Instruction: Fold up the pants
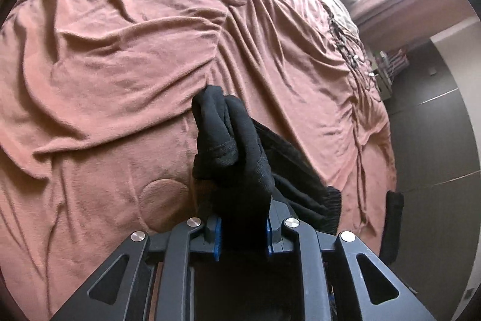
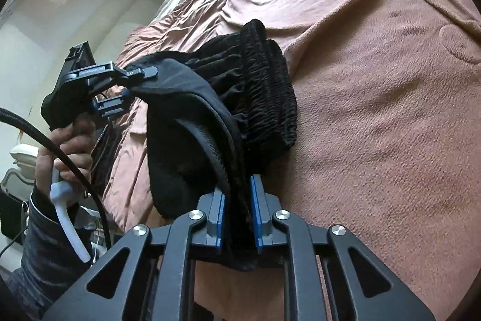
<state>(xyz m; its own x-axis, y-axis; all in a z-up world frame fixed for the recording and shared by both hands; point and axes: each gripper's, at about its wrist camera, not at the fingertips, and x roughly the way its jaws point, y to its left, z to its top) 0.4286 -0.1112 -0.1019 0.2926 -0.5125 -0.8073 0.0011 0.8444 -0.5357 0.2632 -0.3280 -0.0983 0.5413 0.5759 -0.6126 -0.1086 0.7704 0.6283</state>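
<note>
The black pants hang bunched from my left gripper, whose blue pads are shut on a thick fold of the cloth above the bed. In the right wrist view the gathered elastic waistband lies on the bedcover, and a smoother black fold curves down into my right gripper, which is shut on it. At the left of that view the left gripper is raised, clamped on the other end of the same garment.
A rumpled pinkish-brown bedcover fills both views. Dark cables lie near the bed's right edge, beyond which is grey floor. A person's hand holds the left gripper's handle, with a black cable looping past it.
</note>
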